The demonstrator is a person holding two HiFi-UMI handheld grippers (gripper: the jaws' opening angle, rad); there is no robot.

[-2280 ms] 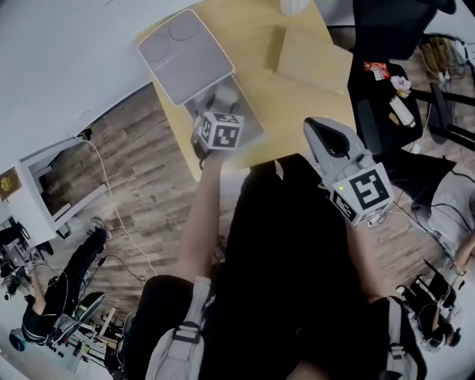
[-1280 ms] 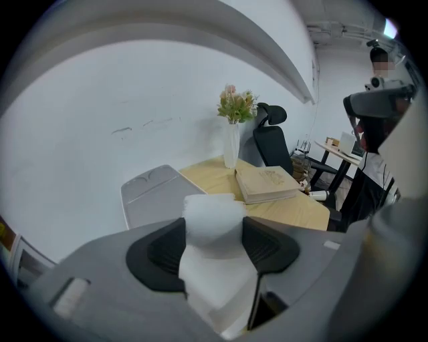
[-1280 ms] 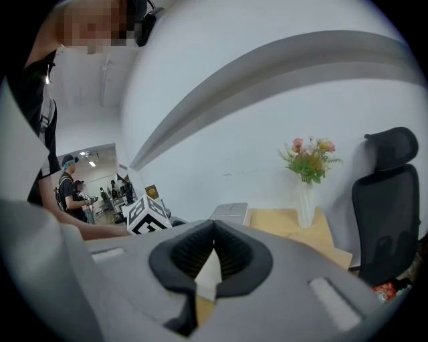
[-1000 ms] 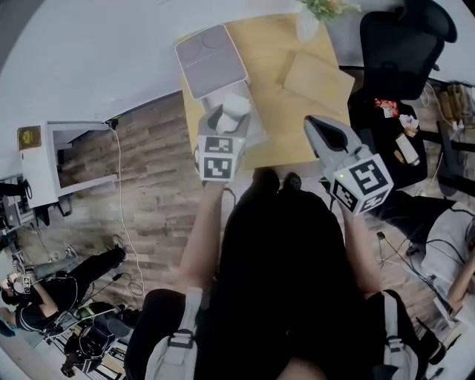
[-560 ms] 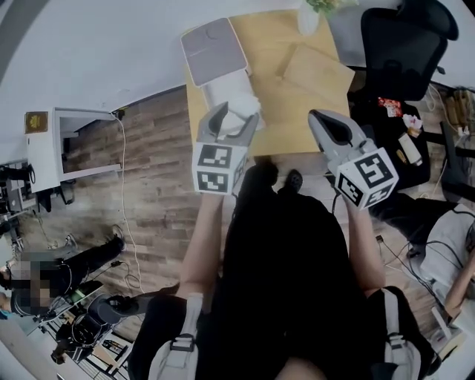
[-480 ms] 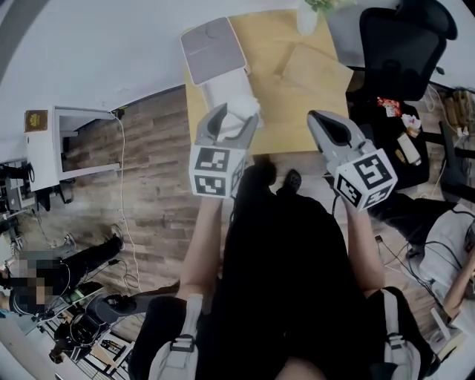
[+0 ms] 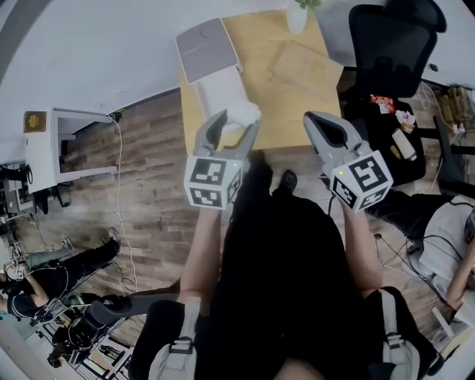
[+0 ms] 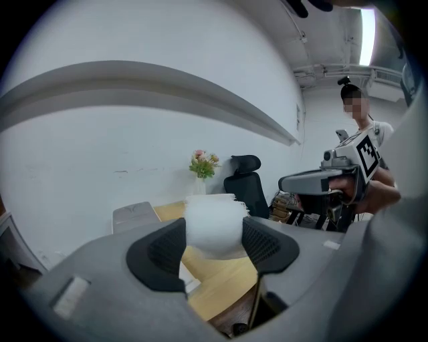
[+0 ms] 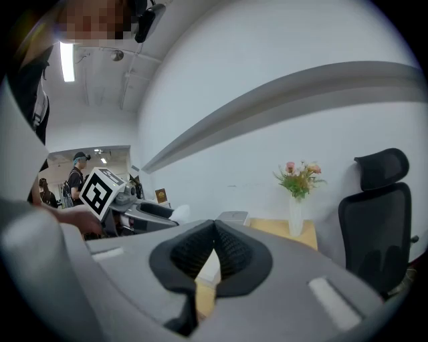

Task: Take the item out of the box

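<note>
The white box (image 7: 217, 87) stands open on the wooden table (image 7: 297, 104), its grey lid (image 7: 205, 49) tipped back. My left gripper (image 7: 237, 120) is raised over the table's near edge, just in front of the box, and is shut on a soft white item (image 7: 244, 113). In the left gripper view the white item (image 8: 212, 226) is squeezed between the two dark pads (image 8: 160, 252), with the lid (image 8: 134, 215) beyond. My right gripper (image 7: 318, 123) hovers to the right of it with its jaws shut and nothing between them (image 9: 214, 248).
A vase of flowers (image 7: 297, 15) stands at the table's far edge, and a flat wooden board (image 7: 308, 68) lies on the right half. A black office chair (image 7: 390, 44) is to the right. A white cabinet (image 7: 63, 141) stands at left on the wood floor.
My left gripper has come up out of the box with the white item and drawn back toward me. The right gripper has stayed shut in about the same place.
</note>
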